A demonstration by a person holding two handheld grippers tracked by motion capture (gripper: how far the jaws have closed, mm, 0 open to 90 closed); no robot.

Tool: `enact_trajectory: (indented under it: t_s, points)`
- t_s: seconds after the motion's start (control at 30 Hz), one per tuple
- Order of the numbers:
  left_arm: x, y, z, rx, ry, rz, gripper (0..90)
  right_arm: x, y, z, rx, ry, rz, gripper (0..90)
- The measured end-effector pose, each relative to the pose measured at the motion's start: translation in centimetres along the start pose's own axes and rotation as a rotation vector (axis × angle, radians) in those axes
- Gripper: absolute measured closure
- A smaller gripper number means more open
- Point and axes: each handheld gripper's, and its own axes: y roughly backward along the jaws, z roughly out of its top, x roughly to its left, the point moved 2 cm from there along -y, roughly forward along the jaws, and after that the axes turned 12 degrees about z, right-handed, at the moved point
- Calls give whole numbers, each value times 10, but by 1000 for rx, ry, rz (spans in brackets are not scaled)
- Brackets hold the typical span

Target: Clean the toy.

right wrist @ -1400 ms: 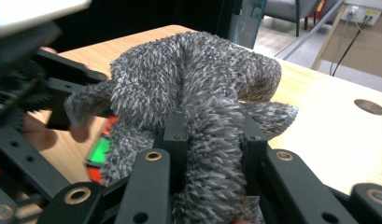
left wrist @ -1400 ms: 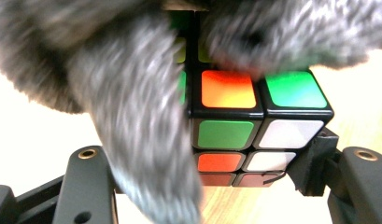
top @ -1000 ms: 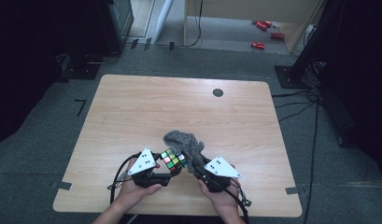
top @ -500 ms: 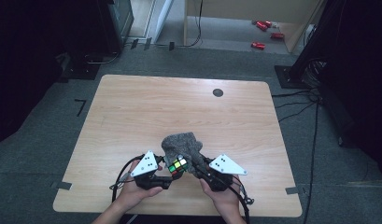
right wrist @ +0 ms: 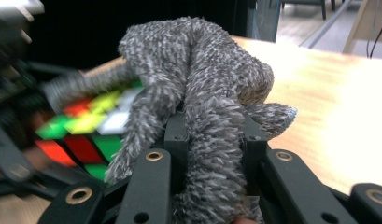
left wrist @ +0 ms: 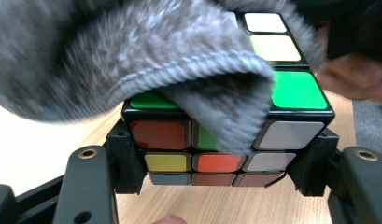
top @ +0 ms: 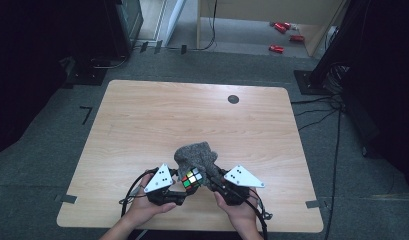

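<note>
A: Where is the cube [top: 192, 179]?

B: At the near edge of the table [top: 142, 125], a little left of its middle, between the two hands. The left gripper [top: 181, 192] has its jaws clenched on it, one pad on each side, as the left gripper view shows.

A: And the grey cloth [top: 196, 157]?

B: The right gripper [top: 212, 183] grasps it; in the right gripper view its jaws are pinched on a thick fold that rises between them. From above, the cloth lies as a lump just beyond the cube, its long axis running from the right jaws away toward the far left, draped over the cube's top.

A: How does the cube sit?

B: Turned cornerwise in the high view, one edge pointing toward the person, with white and green stickers on top.

A: What do the close views add?

B: The left gripper view shows the cloth's stitched hem hanging down over the cube's near face, covering part of the red and green squares. The right gripper view shows the cube blurred at the left, beside the cloth.
</note>
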Motion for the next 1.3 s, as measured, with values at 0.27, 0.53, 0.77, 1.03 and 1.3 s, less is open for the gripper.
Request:
enact_trajectory:
  t_s: [0.27,0.53,0.77,1.03,1.3]
  points:
    - [4,0,-1,14,42,-31,352,-1,-2,-4,16,-8,4,723]
    - [1,0,2,14,10,3,352,-1,0,-3,-3,-18,-1,723]
    - [-1,-6,-3,48,8,-4,352,-1,0,-3,8,-31,-4,723]
    - [-4,-3,1,26,-1,-2,352,-5,-2,-7,8,-59,-8,722]
    - [-9,-8,-3,61,-12,-9,352,-2,3,-1,3,-41,-12,721]
